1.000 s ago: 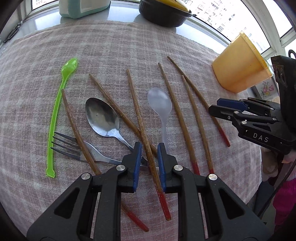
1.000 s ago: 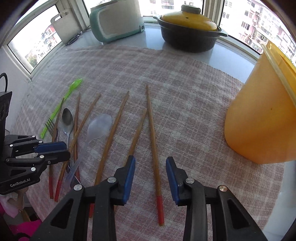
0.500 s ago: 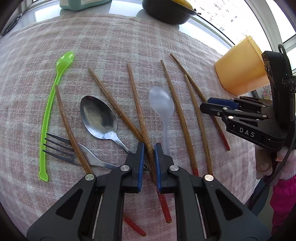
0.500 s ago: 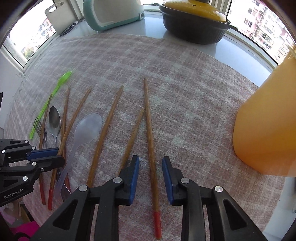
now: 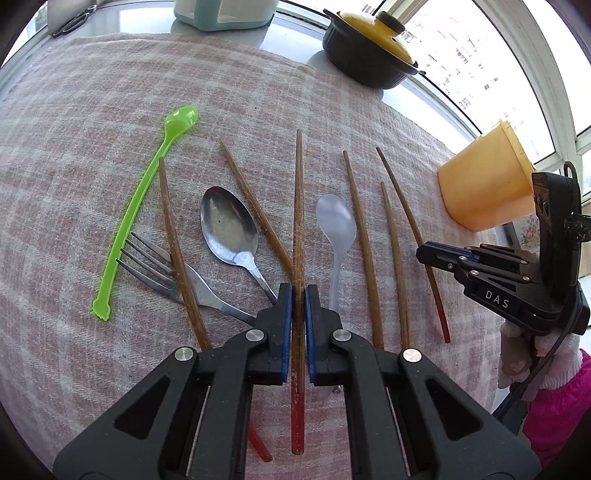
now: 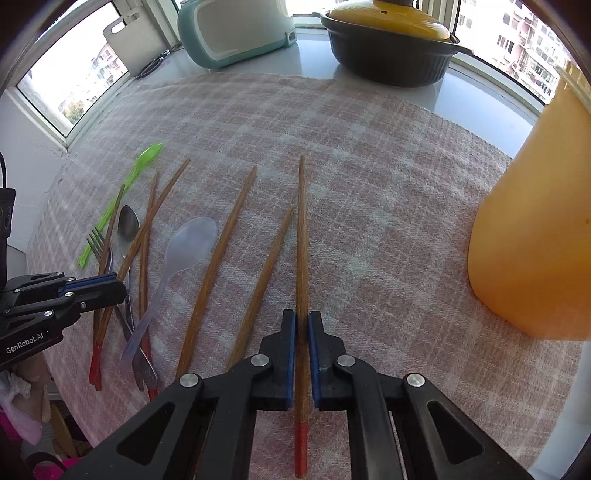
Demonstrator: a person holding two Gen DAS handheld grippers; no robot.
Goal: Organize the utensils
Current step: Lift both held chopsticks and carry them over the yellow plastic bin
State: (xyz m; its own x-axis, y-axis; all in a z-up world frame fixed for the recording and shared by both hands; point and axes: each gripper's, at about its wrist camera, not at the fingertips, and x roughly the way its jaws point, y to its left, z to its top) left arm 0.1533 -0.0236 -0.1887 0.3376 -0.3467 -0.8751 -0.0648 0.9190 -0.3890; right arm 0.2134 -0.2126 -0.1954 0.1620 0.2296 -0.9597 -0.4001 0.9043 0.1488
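Note:
Several red-tipped wooden chopsticks lie on a pink checked cloth (image 5: 92,110) with a metal spoon (image 5: 229,229), a metal fork (image 5: 166,269), a clear plastic spoon (image 5: 337,229) and a green plastic spoon (image 5: 140,206). My left gripper (image 5: 298,295) is shut on one chopstick (image 5: 298,206). My right gripper (image 6: 301,325) is shut on another chopstick (image 6: 302,240), the rightmost one. An orange plastic cup (image 6: 535,236) stands to the right of it and also shows in the left wrist view (image 5: 484,181).
A black pot with a yellow lid (image 6: 391,44) and a teal-and-white appliance (image 6: 236,29) stand on the windowsill beyond the cloth. The right gripper shows at the right of the left wrist view (image 5: 498,288). The cloth's near edge is close.
Both grippers have closed from open onto a chopstick each. The left gripper's chopstick now points straight ahead and appears lifted at its near end.

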